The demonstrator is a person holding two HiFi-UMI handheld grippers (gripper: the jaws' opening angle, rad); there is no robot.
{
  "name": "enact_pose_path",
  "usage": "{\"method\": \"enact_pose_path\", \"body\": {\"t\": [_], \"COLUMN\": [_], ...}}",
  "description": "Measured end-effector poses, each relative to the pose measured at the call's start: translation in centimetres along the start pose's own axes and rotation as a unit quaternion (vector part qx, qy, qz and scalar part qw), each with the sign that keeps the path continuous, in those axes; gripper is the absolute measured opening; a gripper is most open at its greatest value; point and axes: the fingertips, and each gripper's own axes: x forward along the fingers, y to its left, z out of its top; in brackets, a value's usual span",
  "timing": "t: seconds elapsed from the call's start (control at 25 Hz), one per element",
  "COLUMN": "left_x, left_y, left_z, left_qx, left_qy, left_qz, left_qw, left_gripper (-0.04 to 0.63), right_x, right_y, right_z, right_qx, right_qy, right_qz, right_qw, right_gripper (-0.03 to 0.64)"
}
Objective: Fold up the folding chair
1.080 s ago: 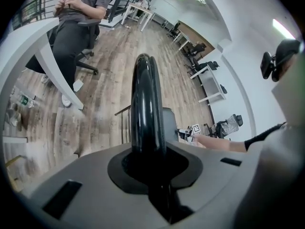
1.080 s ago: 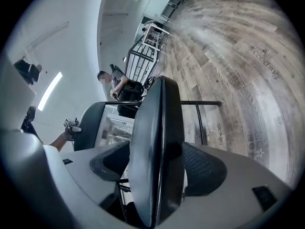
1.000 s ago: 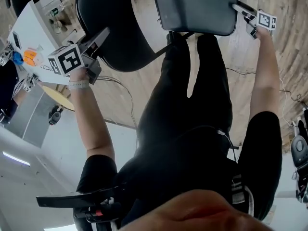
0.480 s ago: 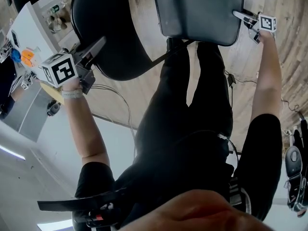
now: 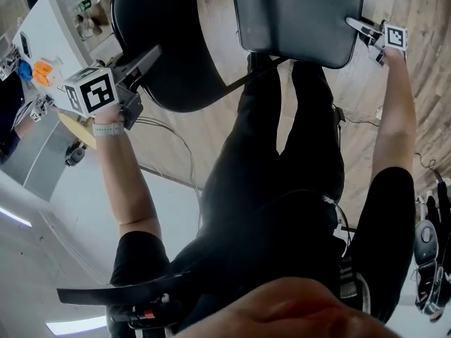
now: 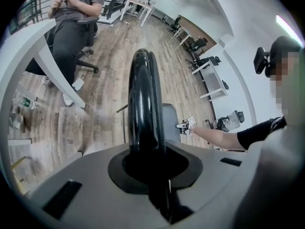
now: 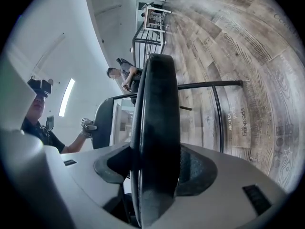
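Note:
The folding chair stands open in front of me, its round black backrest (image 5: 169,41) at the left and its grey seat (image 5: 296,13) at the right. My left gripper (image 5: 148,56) is shut on the backrest's rim, which runs as a black edge (image 6: 143,104) straight out from between its jaws. My right gripper (image 5: 354,25) is at the seat's right corner. The thick seat edge (image 7: 157,118) lies between its jaws, which are closing. From the right gripper view the backrest (image 7: 102,120) and left gripper (image 7: 88,125) show beyond it.
A white desk (image 5: 42,41) with small orange and blue items stands at the left. A person sits on an office chair (image 6: 71,18) beside it. Cables (image 5: 169,132) trail over the wooden floor. My own legs (image 5: 282,153) are right behind the seat.
The right gripper and the seat's corner have drifted slightly right in the head view. The left gripper keeps its hold on the backrest rim, about where it was.

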Motion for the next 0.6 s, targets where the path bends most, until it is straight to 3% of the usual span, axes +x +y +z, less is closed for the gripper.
{"method": "enact_pose_path", "body": {"t": [0.12, 0.28, 0.6], "left_x": [-1.0, -2.4, -7.9], "left_y": [0.3, 0.2, 1.7], "left_z": [0.1, 0.4, 0.5], "left_qx": [0.002, 0.012, 0.025], "left_qy": [0.000, 0.001, -0.006], "left_qz": [0.003, 0.010, 0.023], "left_qw": [1.0000, 0.9999, 0.9994], "left_gripper": [0.054, 0.054, 0.054], "right_x": [0.8, 1.9, 6.9], "right_y": [1.7, 4.9, 15.4], "right_z": [-0.4, -0.2, -1.0], "right_qx": [0.019, -0.018, -0.081], "right_qy": [0.008, 0.034, 0.075], "right_qz": [-0.001, 0.026, 0.073], "right_qw": [1.000, 0.999, 0.991], "right_gripper": [0.267, 0.259, 0.211]}}
